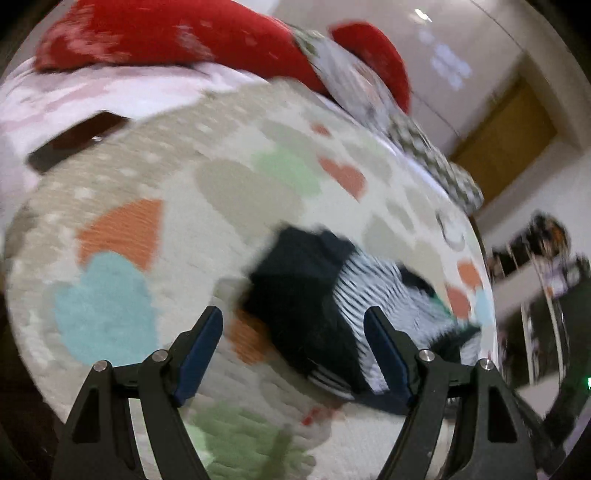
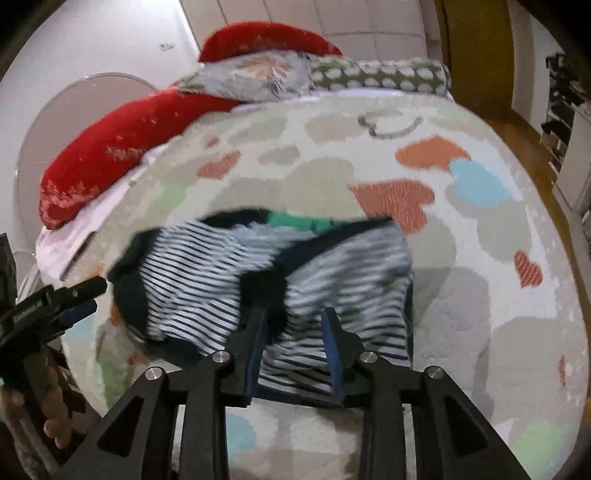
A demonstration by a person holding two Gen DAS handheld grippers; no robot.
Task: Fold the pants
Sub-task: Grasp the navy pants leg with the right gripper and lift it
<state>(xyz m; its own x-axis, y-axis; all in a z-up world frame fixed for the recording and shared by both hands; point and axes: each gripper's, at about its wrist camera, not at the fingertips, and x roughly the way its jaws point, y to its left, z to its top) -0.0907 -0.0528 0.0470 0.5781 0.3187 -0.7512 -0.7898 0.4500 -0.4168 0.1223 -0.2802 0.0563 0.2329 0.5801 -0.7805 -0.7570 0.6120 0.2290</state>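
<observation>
**Left wrist view and right wrist view: pants lying folded on the blanket**

Left wrist view: the left gripper [image 1: 293,325] is hanging wide open over the blanket [image 1: 229,192], and nothing is sitting between its jaws. The pants [image 1: 332,291] are lying just ahead of it, toward the right finger, as a compact dark and striped bundle. The picture is blurred, so the exact edges are hard to tell. Red pillows [image 1: 166,33] are lying at the far end of the bed.

Right wrist view: the right gripper [image 2: 293,334] is standing partly open right above the near edge of the pants [image 2: 273,280]. The striped cloth is showing between the fingers, but the pads are not pressing on it, so I judge it is not holding the cloth. The pants are looking already doubled: navy and white stripes, dark bands, and a green part at the far edge. The left gripper [image 2: 79,295] is showing at the left border, beside the pants and not touching them.

The step in hand seems to be the end of one fold. The next move is probably calling for a fresh grip on an edge, or for smoothing the bundle flat.
</observation>
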